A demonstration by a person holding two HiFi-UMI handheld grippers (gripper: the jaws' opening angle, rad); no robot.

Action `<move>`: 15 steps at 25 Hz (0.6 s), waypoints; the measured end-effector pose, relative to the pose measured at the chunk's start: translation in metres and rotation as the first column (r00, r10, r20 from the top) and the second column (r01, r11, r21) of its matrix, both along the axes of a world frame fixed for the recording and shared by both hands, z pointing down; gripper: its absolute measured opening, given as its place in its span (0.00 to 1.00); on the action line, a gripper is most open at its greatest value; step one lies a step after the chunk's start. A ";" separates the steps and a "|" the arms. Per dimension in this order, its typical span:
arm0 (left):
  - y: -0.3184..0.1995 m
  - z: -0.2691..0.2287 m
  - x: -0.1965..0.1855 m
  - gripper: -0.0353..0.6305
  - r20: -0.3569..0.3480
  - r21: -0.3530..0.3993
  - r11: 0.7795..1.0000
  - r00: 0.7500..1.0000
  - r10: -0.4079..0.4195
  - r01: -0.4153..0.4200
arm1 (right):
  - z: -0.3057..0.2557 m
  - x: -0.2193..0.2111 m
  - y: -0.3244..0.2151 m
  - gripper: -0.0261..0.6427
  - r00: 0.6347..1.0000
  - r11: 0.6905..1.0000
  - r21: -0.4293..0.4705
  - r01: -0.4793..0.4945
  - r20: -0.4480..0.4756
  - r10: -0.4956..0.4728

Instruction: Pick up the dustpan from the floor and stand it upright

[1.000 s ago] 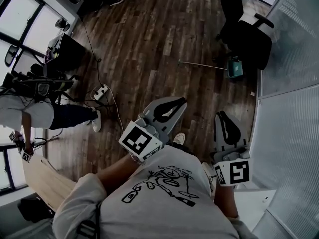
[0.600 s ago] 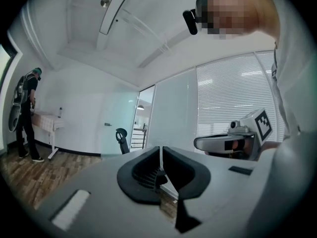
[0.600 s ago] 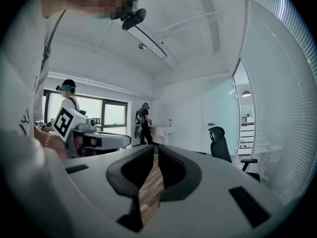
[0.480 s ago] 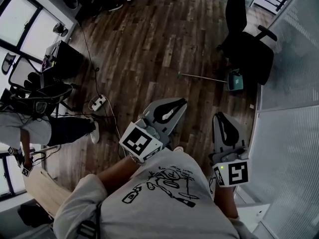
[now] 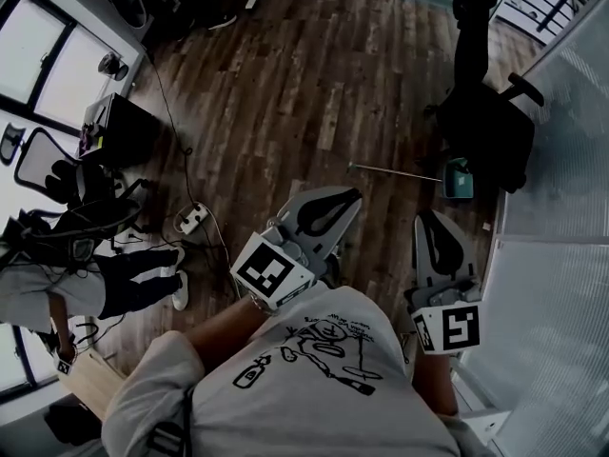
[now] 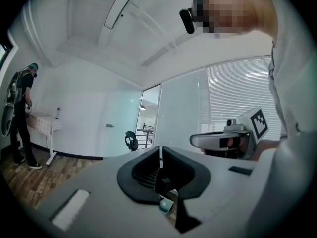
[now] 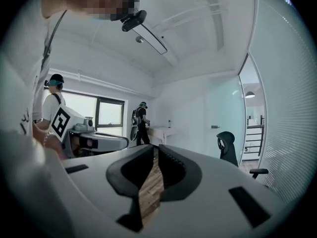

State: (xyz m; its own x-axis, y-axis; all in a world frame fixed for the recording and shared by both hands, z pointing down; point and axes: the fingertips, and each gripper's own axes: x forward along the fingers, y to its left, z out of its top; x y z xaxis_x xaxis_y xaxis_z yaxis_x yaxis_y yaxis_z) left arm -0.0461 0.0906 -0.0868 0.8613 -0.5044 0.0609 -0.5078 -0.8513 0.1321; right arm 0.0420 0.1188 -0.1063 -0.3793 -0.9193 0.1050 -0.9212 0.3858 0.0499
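Black-padded left gripper [image 6: 160, 151] and right gripper [image 7: 154, 150] — fingers together on both, nothing held.

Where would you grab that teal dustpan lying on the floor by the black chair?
Probably the dustpan by its long thin handle, from above. The handle lies flat on open floor, while the pan end sits beside the chair. A slim rod is easy to pinch across.
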 end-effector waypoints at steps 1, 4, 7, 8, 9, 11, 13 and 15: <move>-0.011 -0.001 -0.002 0.08 -0.001 0.002 1.000 1.000 0.007 -0.007 | -0.001 -0.003 -0.011 0.08 1.000 1.000 0.001 -0.003 -0.001 0.003; -0.036 -0.003 -0.005 0.08 -0.007 0.009 1.000 1.000 0.024 -0.024 | -0.001 -0.008 -0.035 0.08 1.000 1.000 0.001 -0.016 -0.002 0.016; -0.056 -0.002 -0.002 0.08 -0.009 0.011 0.999 0.999 0.031 -0.031 | 0.002 -0.007 -0.052 0.08 1.000 1.000 -0.007 -0.020 -0.002 0.020; -0.061 -0.002 0.000 0.08 -0.008 0.010 0.999 0.999 0.033 -0.032 | 0.003 -0.006 -0.057 0.08 1.000 1.000 -0.011 -0.017 -0.003 0.017; -0.065 -0.001 0.002 0.08 -0.008 0.007 0.999 0.999 0.033 -0.033 | 0.005 -0.004 -0.061 0.08 1.000 1.000 -0.017 -0.014 -0.005 0.014; -0.071 0.001 0.006 0.08 -0.009 0.000 1.000 0.999 0.030 -0.030 | 0.008 -0.001 -0.068 0.08 1.000 1.000 -0.027 -0.005 -0.006 0.004; -0.077 0.005 0.008 0.08 -0.007 -0.009 1.000 1.000 0.022 -0.022 | 0.012 0.002 -0.075 0.08 1.000 0.999 -0.038 0.006 -0.004 -0.006; -0.084 0.010 0.011 0.08 -0.005 -0.023 1.000 1.000 0.010 -0.010 | 0.014 0.006 -0.083 0.08 1.000 0.999 -0.047 0.017 -0.005 -0.017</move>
State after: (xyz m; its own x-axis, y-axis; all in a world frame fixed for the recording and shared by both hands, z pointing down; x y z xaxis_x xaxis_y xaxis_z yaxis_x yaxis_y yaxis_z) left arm -0.0347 0.0065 -0.0770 0.8665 -0.4945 0.0685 -0.4989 -0.8529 0.1541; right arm 0.0476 0.0361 -0.0919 -0.3941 -0.9068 0.1498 -0.9143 0.4034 0.0367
